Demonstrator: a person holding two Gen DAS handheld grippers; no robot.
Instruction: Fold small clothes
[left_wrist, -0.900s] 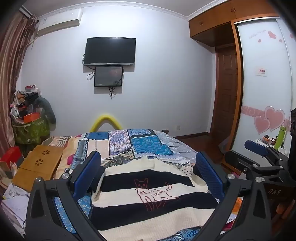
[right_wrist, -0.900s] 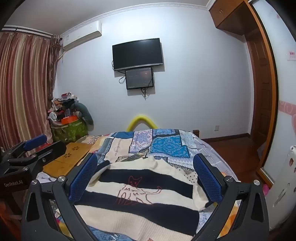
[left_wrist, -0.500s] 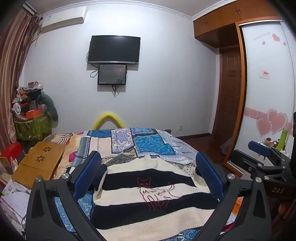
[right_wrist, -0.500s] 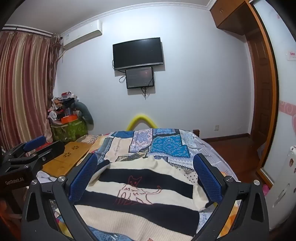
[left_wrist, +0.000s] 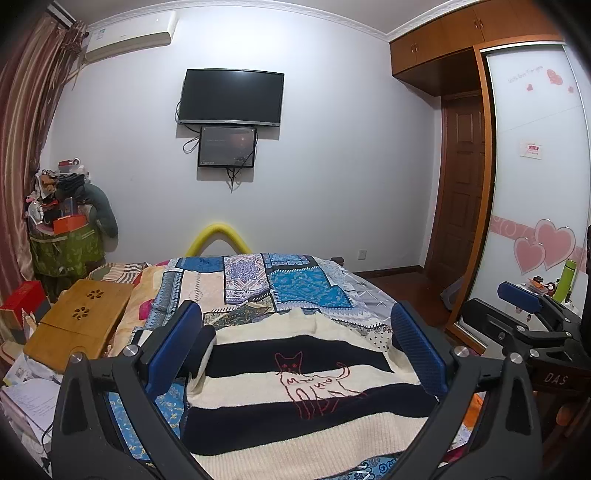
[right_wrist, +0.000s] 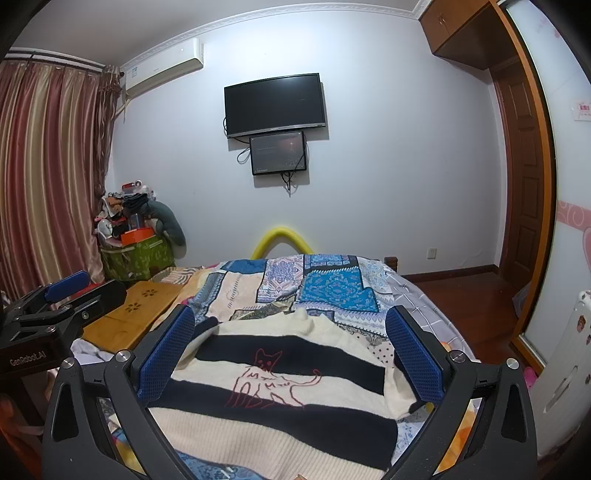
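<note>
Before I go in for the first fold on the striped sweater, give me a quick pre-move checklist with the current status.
1. Left tongs open, nothing held: ok.
2. Right tongs open, nothing held: ok.
3. Sweater spread on the quilt, cat drawing up: ok.
4. Sweater lying flat: not ok, the right side is rumpled in the right wrist view.
5. Both sleeves located: cannot tell.
6. Wooden tray clear of the sweater: ok.

Two readable marks, both on gripper bodies
"DAS" on the right gripper (left_wrist: 524, 306); "GenRobot.AI" on the left gripper (right_wrist: 66, 288).
</note>
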